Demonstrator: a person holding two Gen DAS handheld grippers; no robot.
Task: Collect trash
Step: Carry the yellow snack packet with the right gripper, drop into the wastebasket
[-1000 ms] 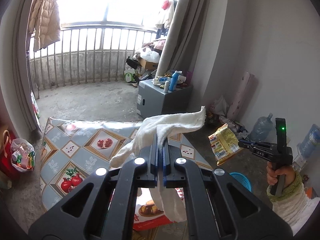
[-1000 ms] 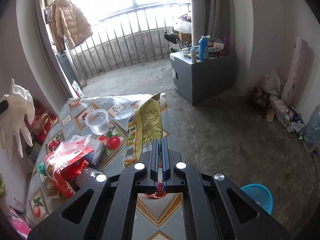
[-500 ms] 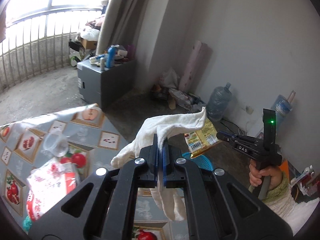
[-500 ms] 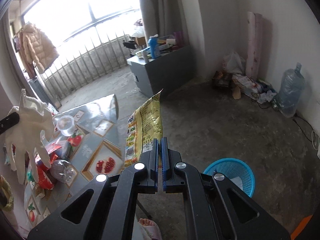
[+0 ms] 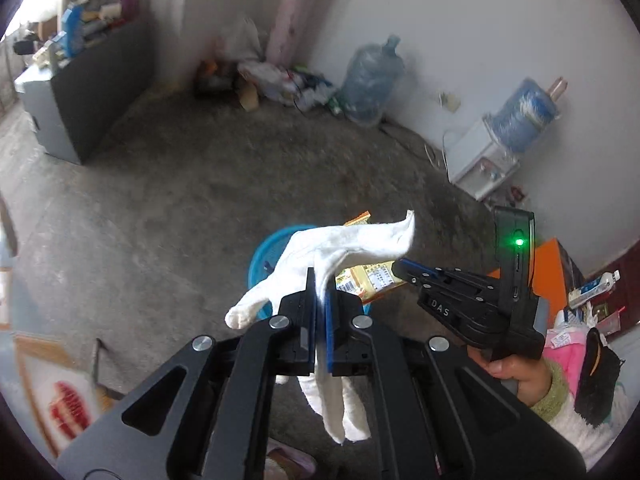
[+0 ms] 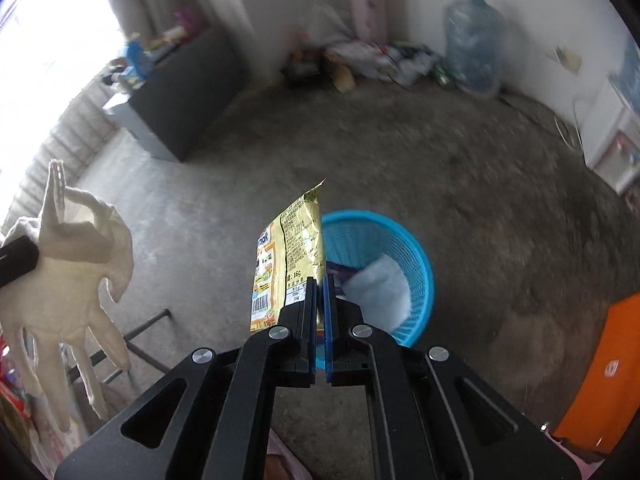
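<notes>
Trash is held in both grippers here. From the left wrist view, the left gripper (image 5: pixel 320 300) is clamped on a white glove (image 5: pixel 340 248); the cuff of the glove stands up and to the right above the jaws, and its fingers hang down below them; behind the glove is a blue basket (image 5: pixel 264 256) on the grey concrete floor (image 5: pixel 160 200), partly hidden by the glove. The right gripper (image 5: pixel 404 268) comes in from the right side, held by a hand (image 5: pixel 516 376) in a green cuff; it is clamped on a yellow snack wrapper (image 5: pixel 368 280), which is just behind the glove and over the basket. A big water bottle (image 5: pixel 372 84) stands at the white wall, and a grey cabinet (image 5: pixel 84 92) is far at the left.

From the right wrist view, the right gripper (image 6: pixel 319 296) is closed on the lower edge of the snack wrapper (image 6: pixel 292 256), which stands upright above the jaws; the blue basket (image 6: pixel 416 264) is just beyond and to the right of it, with some white paper inside. At the left edge the glove (image 6: pixel 68 272) hangs with its fingers down, well apart from the basket; the black tip of the left gripper (image 6: pixel 16 260) pinches it. The water bottle (image 6: pixel 474 40) and the cabinet (image 6: pixel 180 96) stand at the far wall.
</notes>
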